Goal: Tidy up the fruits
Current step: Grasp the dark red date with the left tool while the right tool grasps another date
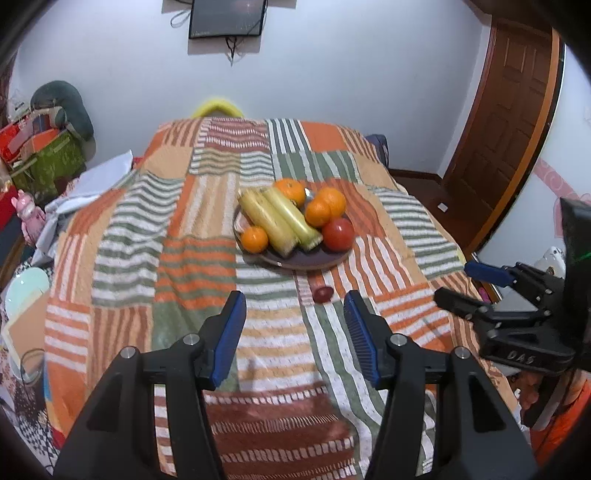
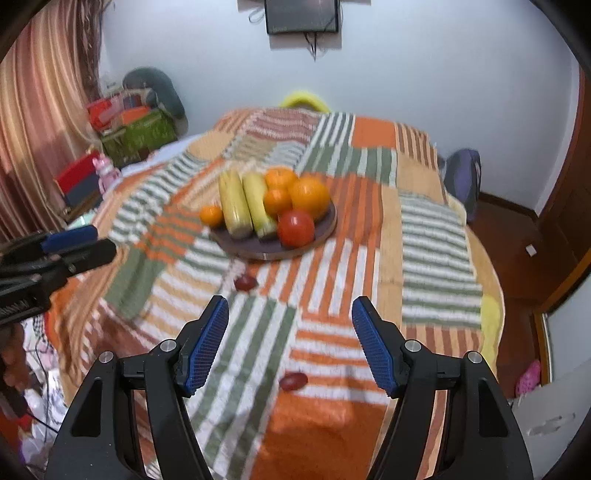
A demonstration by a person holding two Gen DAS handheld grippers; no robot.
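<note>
A round dark plate (image 1: 306, 260) (image 2: 240, 247) sits mid-table on a striped patchwork cloth. It holds two corn cobs (image 1: 275, 218) (image 2: 245, 205), several oranges (image 1: 327, 206) (image 2: 308, 195) and a red tomato (image 1: 338, 234) (image 2: 295, 228). A small dark red fruit (image 1: 322, 294) (image 2: 245, 283) lies on the cloth in front of the plate. A second one (image 2: 293, 381) lies nearer, between my right fingers. My left gripper (image 1: 295, 332) is open and empty. My right gripper (image 2: 290, 339) is open and empty; it also shows at the right in the left wrist view (image 1: 458, 284).
The cloth-covered table (image 1: 184, 258) drops off at its edges. Boxes and bags (image 1: 40, 147) are piled at the left wall. A wooden door (image 1: 509, 140) stands at the right. A screen (image 1: 227, 18) hangs on the far wall. My left gripper shows at the left in the right wrist view (image 2: 79, 242).
</note>
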